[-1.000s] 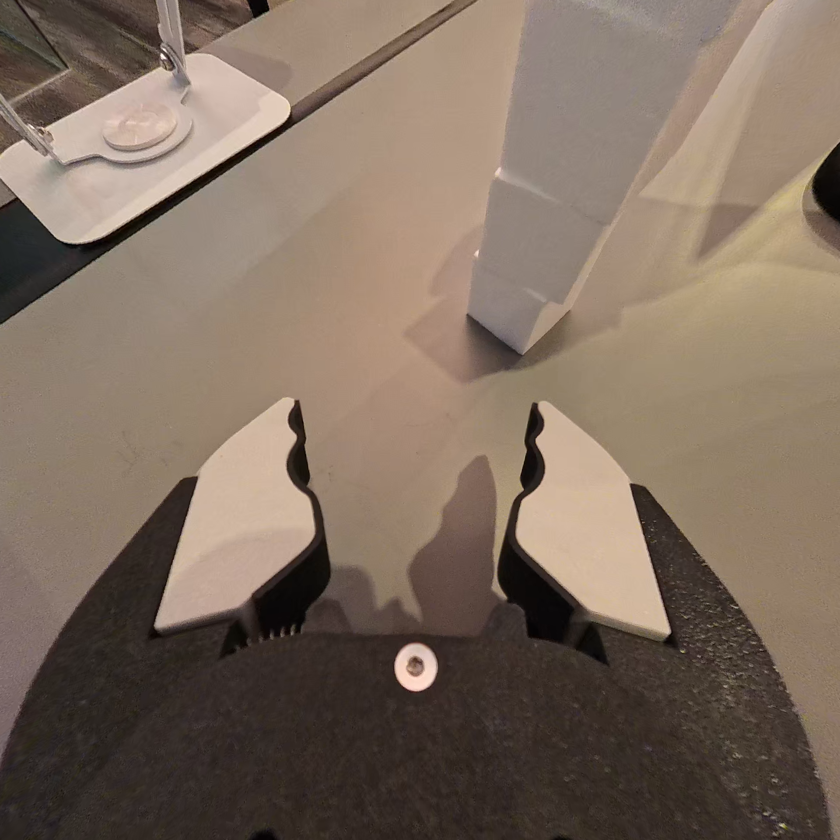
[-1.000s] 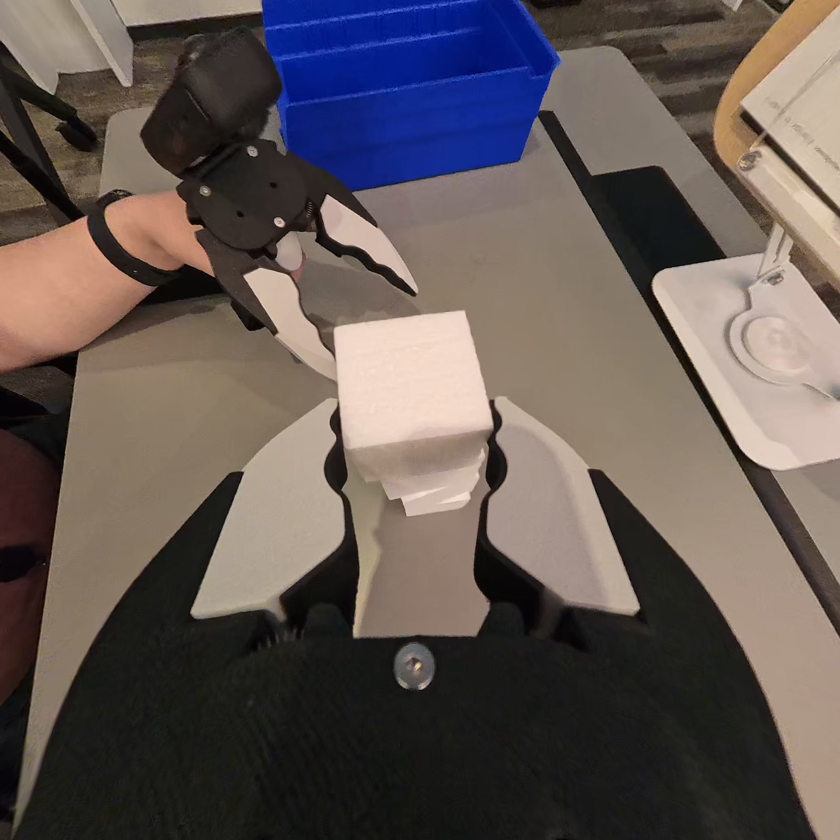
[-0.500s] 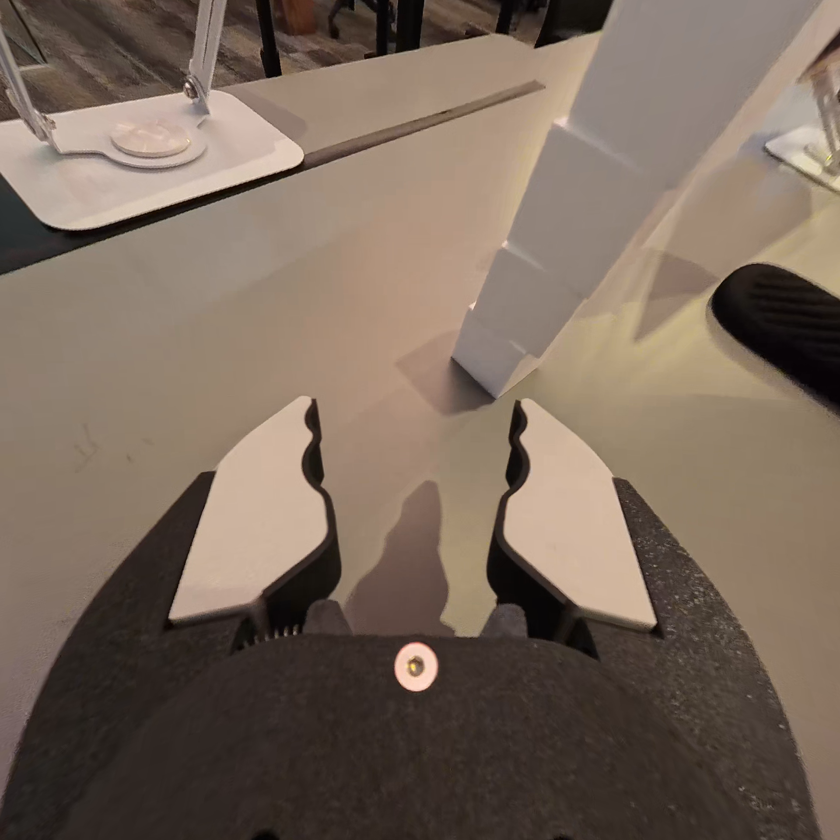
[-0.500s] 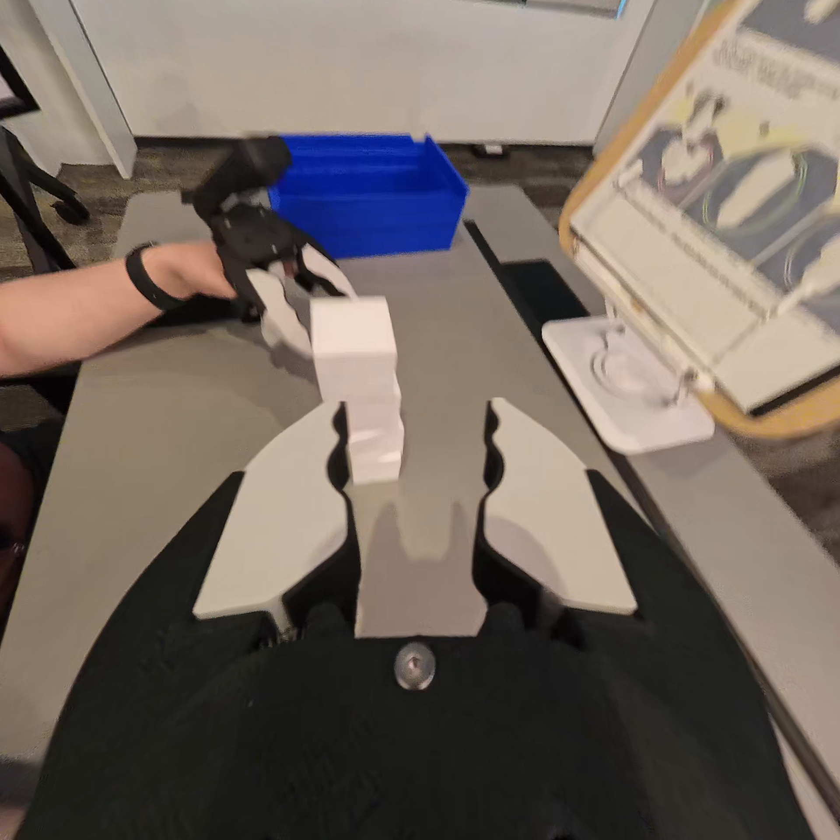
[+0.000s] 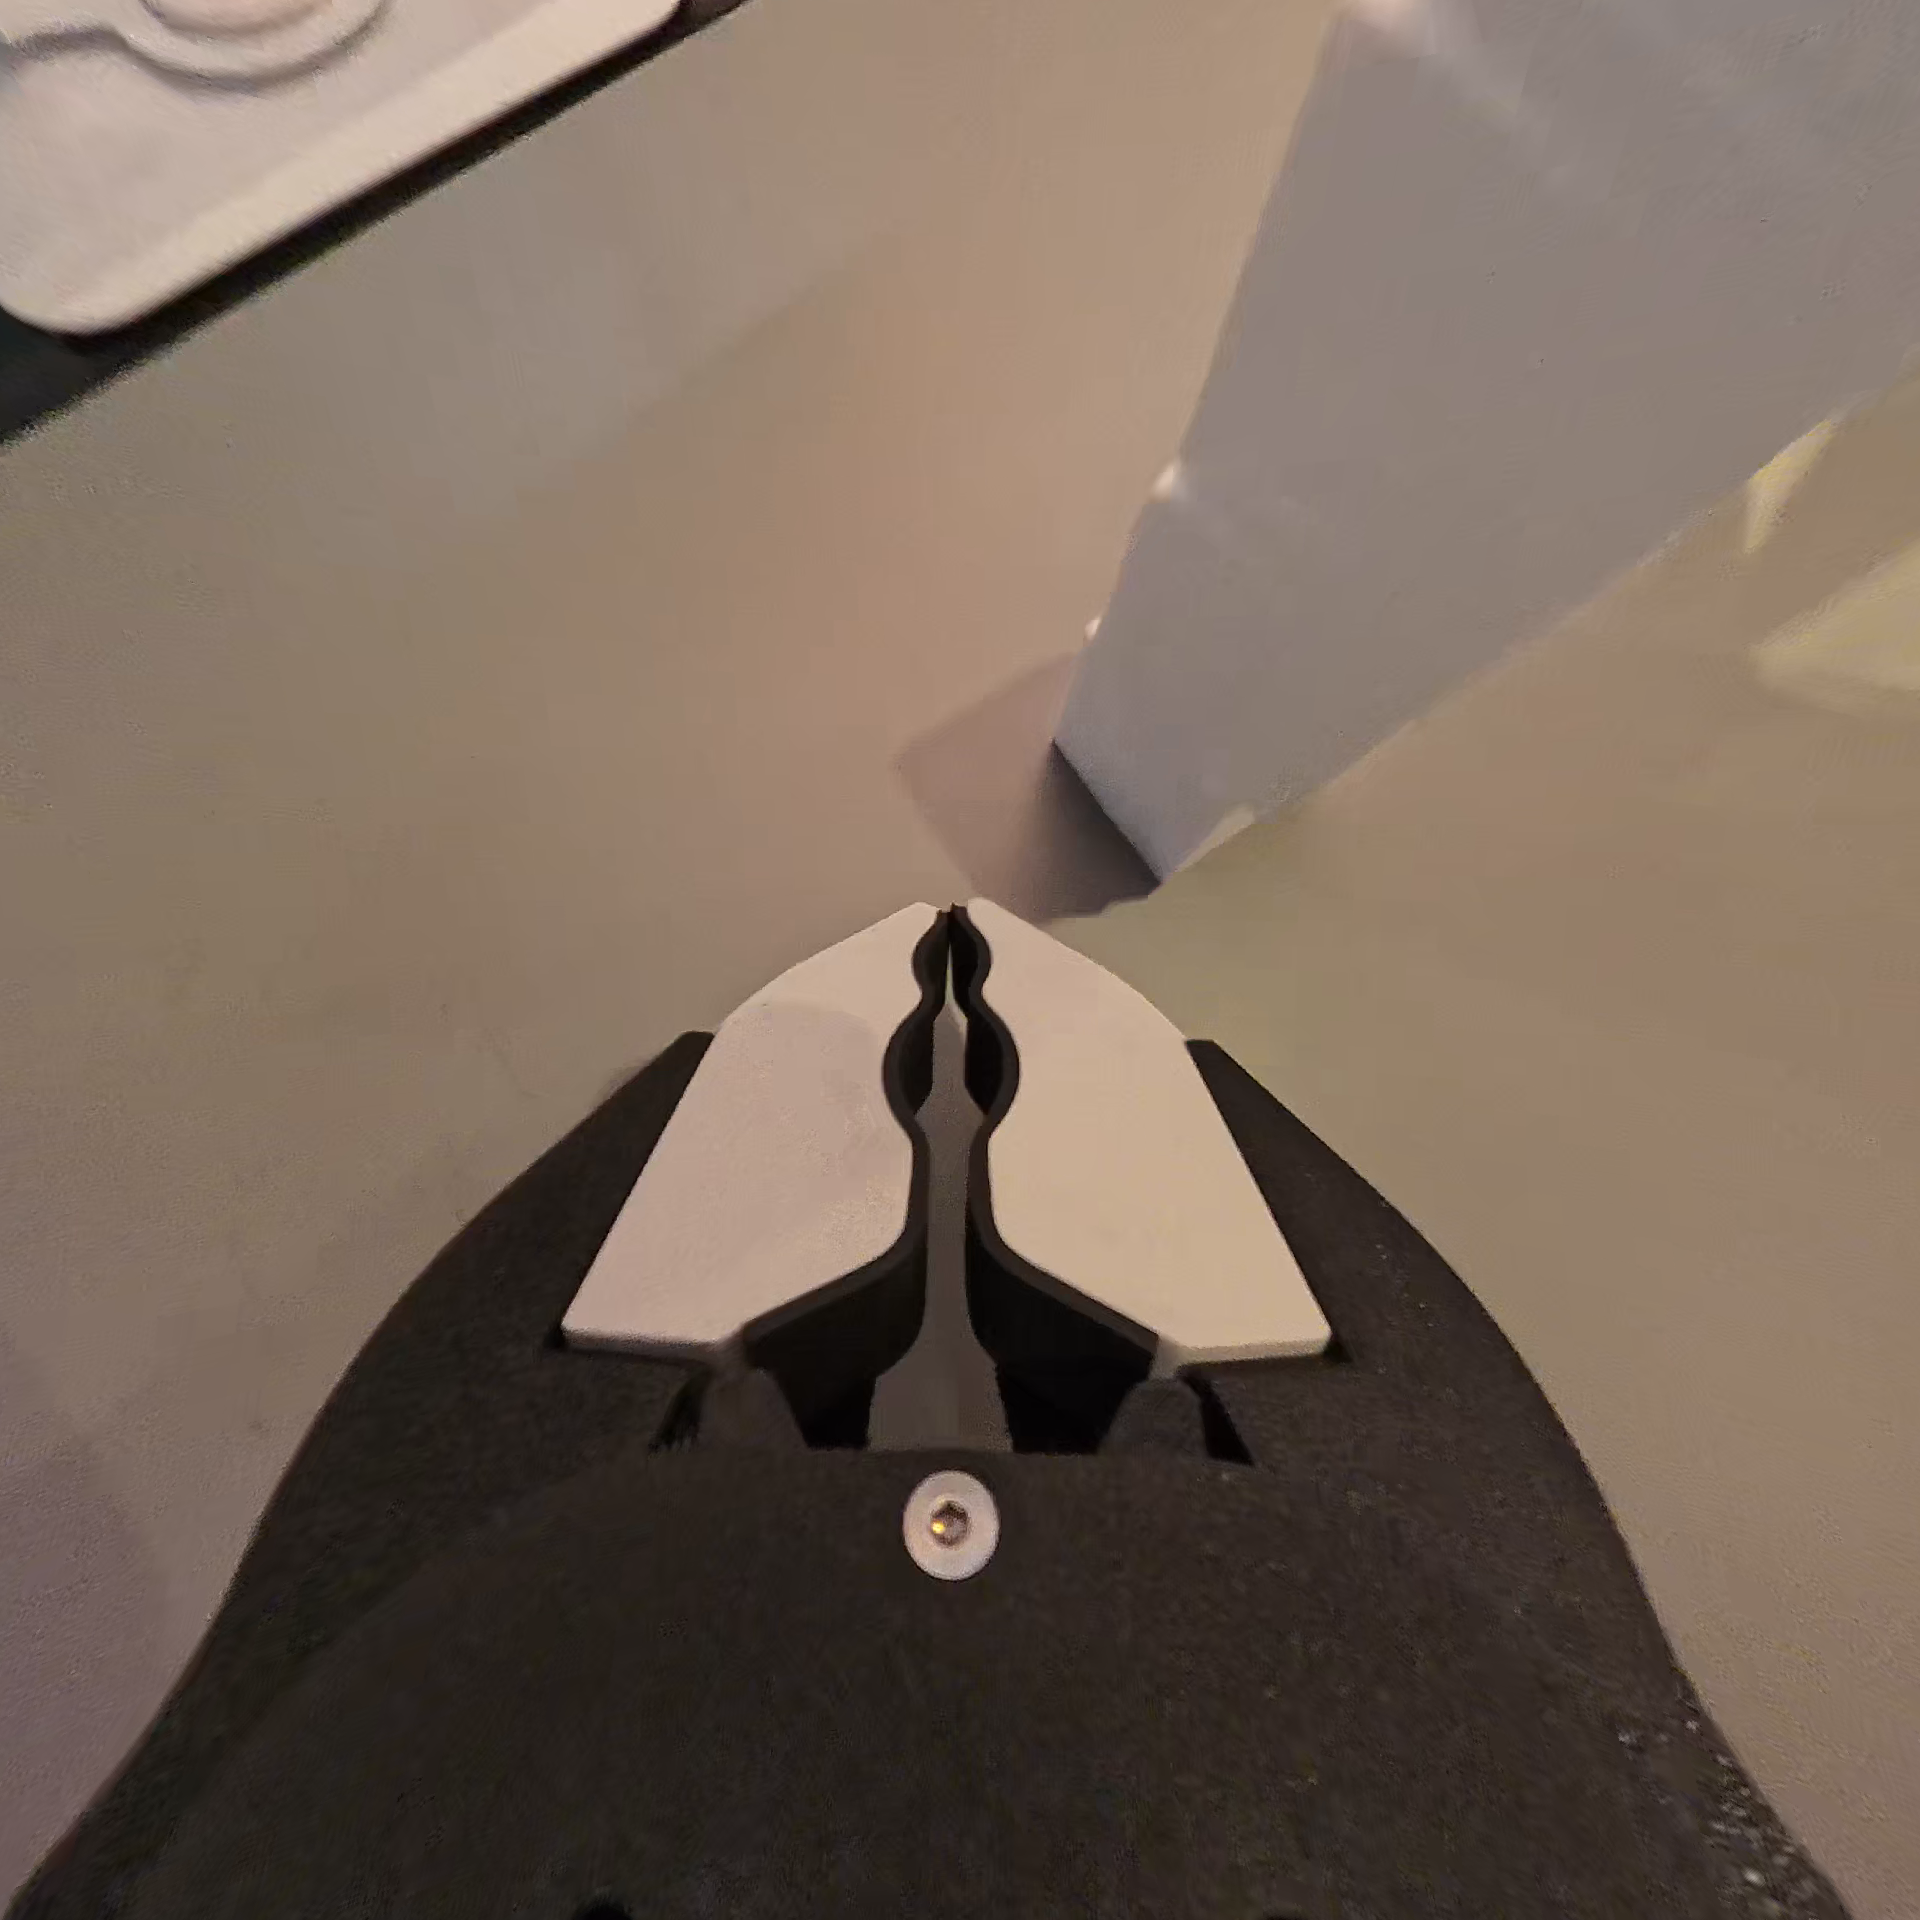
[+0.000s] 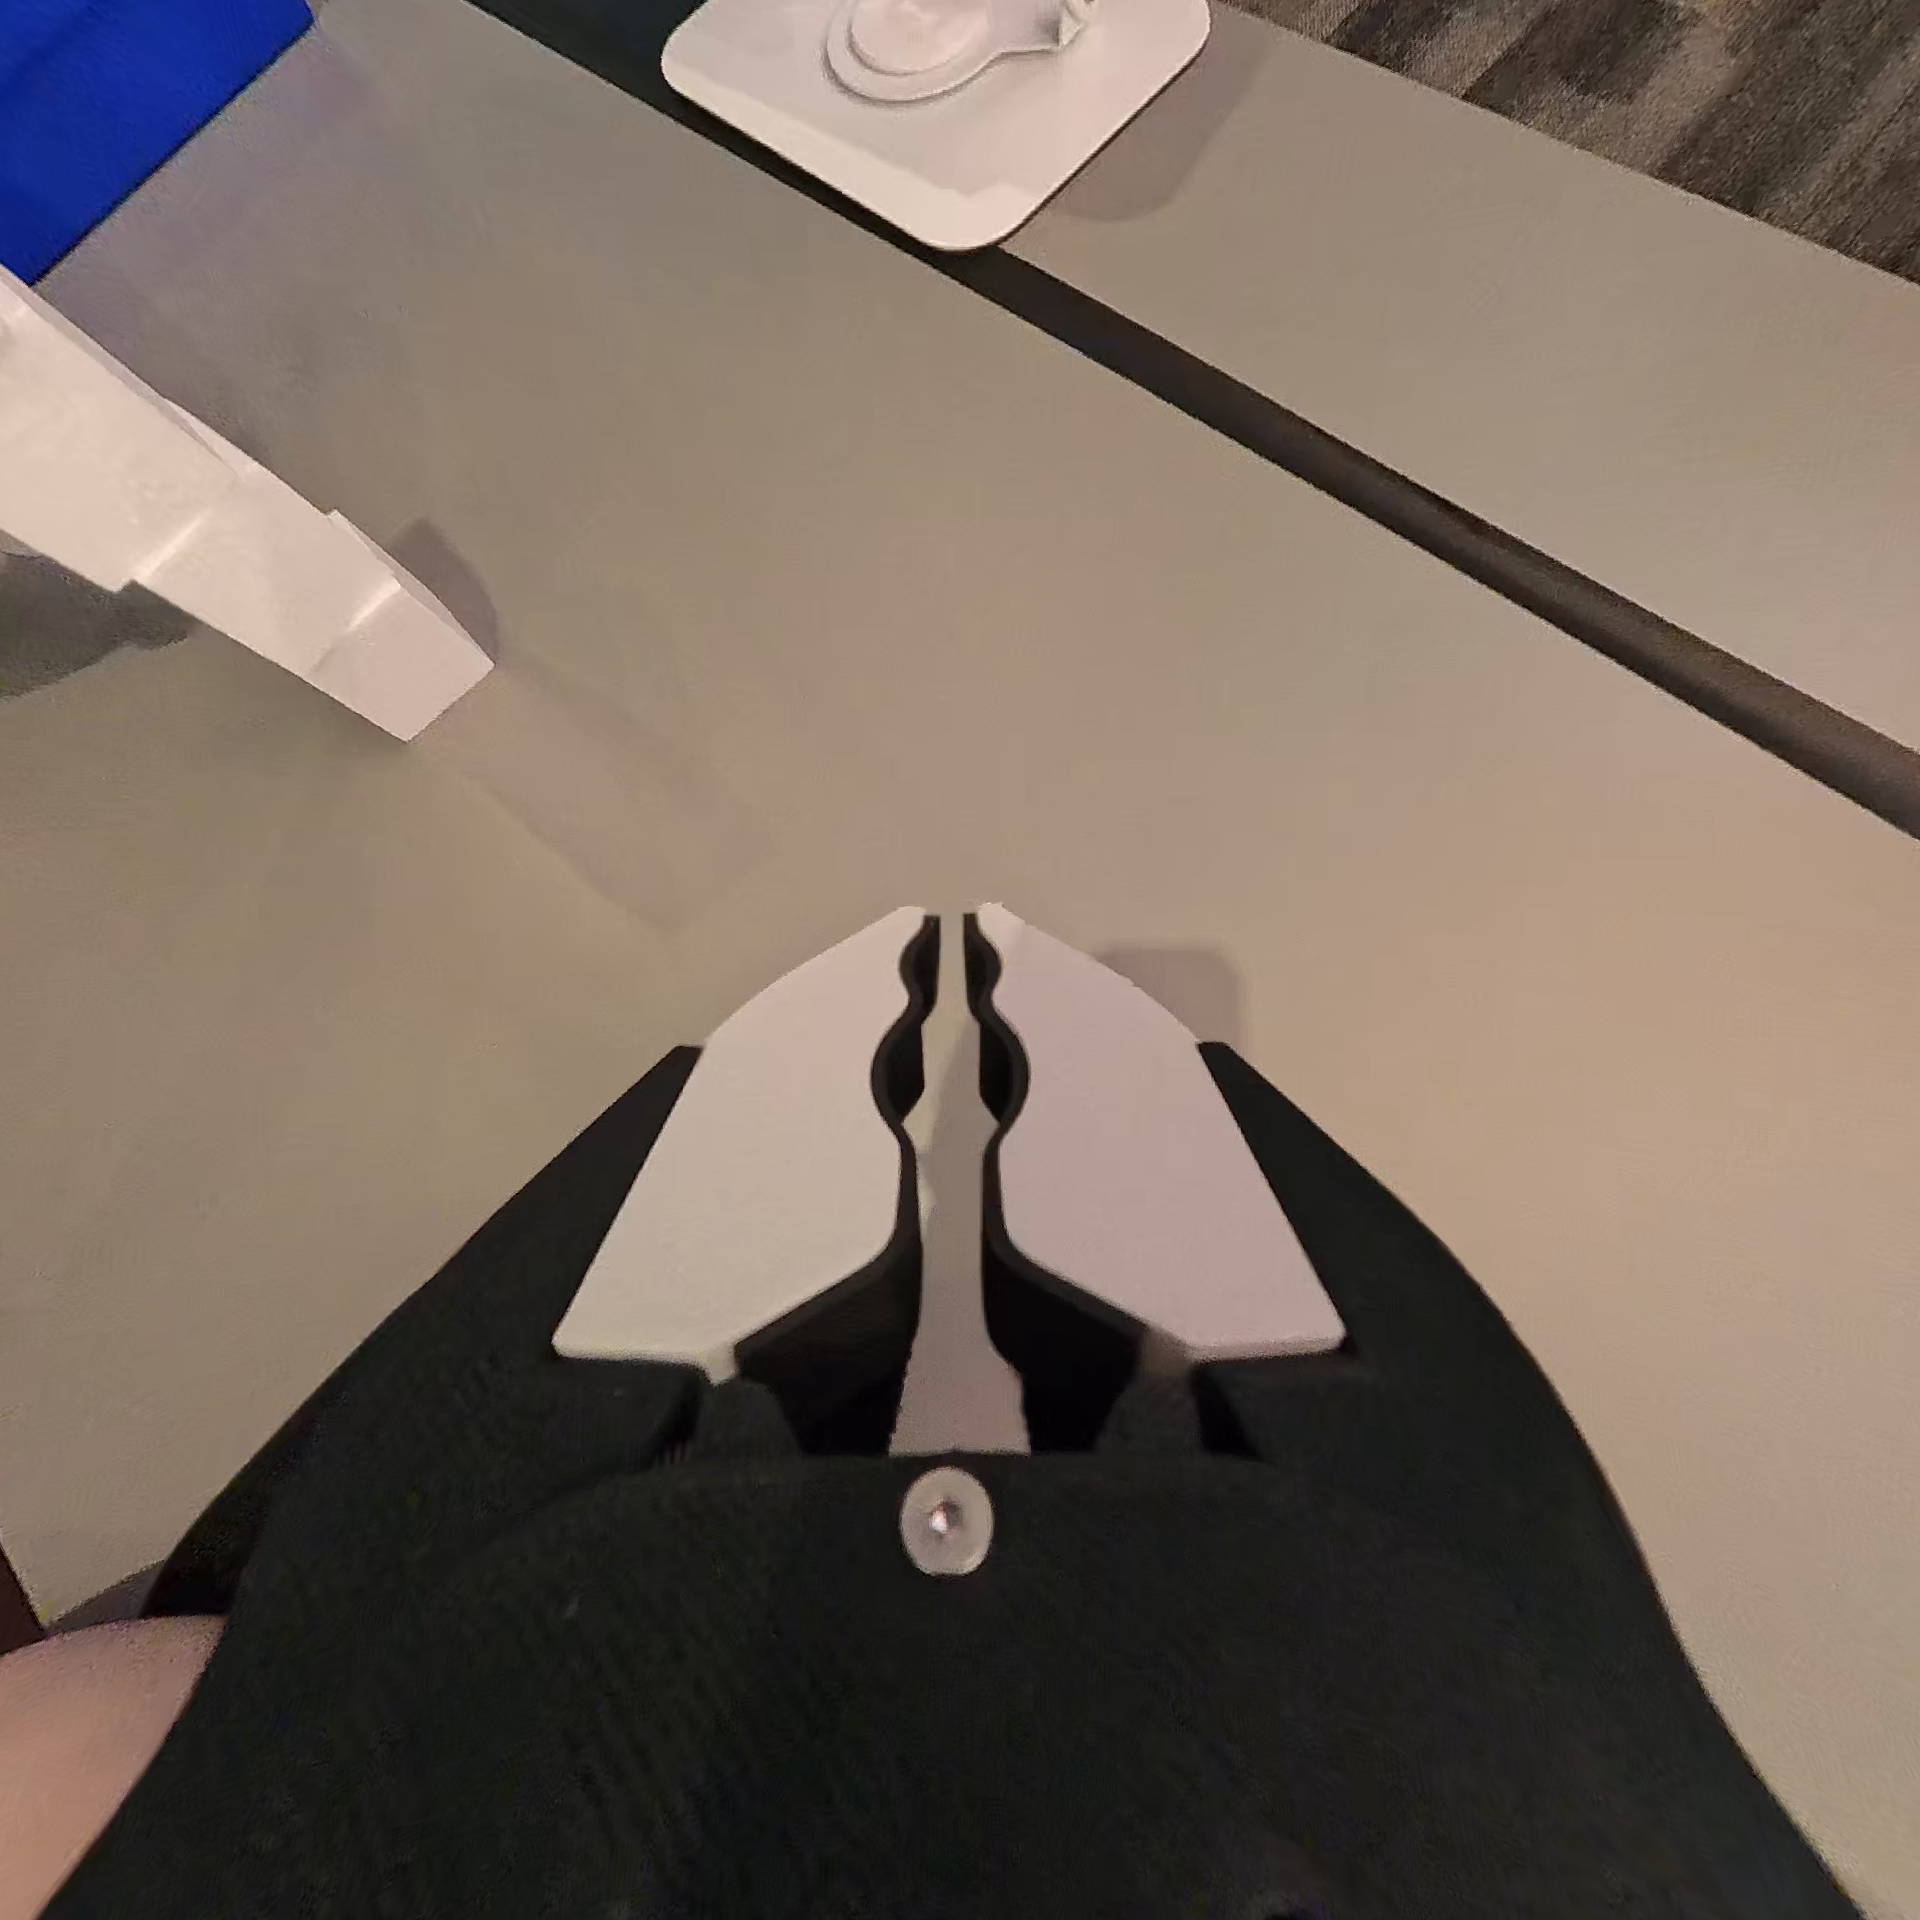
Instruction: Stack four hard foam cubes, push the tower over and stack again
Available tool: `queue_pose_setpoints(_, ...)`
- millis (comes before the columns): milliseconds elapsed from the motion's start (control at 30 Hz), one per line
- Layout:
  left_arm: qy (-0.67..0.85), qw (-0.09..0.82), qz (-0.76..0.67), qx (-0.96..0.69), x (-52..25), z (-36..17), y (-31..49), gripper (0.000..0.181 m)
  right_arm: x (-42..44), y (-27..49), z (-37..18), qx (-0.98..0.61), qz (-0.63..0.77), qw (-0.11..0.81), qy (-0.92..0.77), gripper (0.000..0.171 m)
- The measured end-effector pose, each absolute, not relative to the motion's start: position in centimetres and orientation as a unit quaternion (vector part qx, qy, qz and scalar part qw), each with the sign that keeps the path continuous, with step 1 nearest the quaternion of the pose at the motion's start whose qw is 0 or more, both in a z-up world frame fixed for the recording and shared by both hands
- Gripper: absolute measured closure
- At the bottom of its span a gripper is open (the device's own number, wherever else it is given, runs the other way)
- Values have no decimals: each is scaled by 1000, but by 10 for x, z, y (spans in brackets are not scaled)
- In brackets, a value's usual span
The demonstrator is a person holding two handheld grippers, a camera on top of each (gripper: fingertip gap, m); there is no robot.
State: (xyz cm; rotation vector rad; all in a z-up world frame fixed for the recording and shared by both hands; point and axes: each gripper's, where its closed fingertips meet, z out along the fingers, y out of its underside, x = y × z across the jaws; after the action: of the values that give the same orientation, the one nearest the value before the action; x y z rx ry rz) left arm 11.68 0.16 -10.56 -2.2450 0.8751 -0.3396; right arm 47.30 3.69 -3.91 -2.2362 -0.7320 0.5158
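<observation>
- Left tool (image 5: 953, 914): fingers drawn together tip to tip, gripping nothing. It sits low over the counter (image 5: 520, 675), just short of the tower's foot and not touching it.
- Tower of foam cubes (image 5: 1455, 468): white blocks stacked upright on the counter, ahead and to the right of the left tool. Edges step out slightly between levels, so the cubes are not squarely aligned. The top runs out of frame; the count of four cannot be confirmed here.
- Handling, judged: hard foam should be very light and stiff, with a faintly grainy face that grips well. A light nudge high on the stack ought to topple it. For restacking, take each cube across two opposite flat faces near mid-height, with modest squeeze to avoid denting.
- White stand base (image 6: 935, 114): flat plate with a round boss, well beyond the tower, by the dark seam in the counter.
- Blue bin (image 6: 114, 114): a corner only, behind the tower.
- Right tool (image 6: 953, 914): fingers nearly together with a thin slit between, empty. It is well to the right of the tower, clear of it.
</observation>
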Motion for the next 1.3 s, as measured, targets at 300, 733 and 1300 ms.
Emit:
queue_pose_setpoints(300,410,361,-23,-837,191,-66,22,181,492,31,-37,-865,179,370,-286,161)
queue_pose_setpoints(733,421,417,-166,-788,224,-67,32,140,573,14,-27,-841,237,470,-124,143)
queue_pose_setpoints(1300,501,402,-354,-680,242,-102,12,82,545,-41,25,-804,79,540,-236,107)
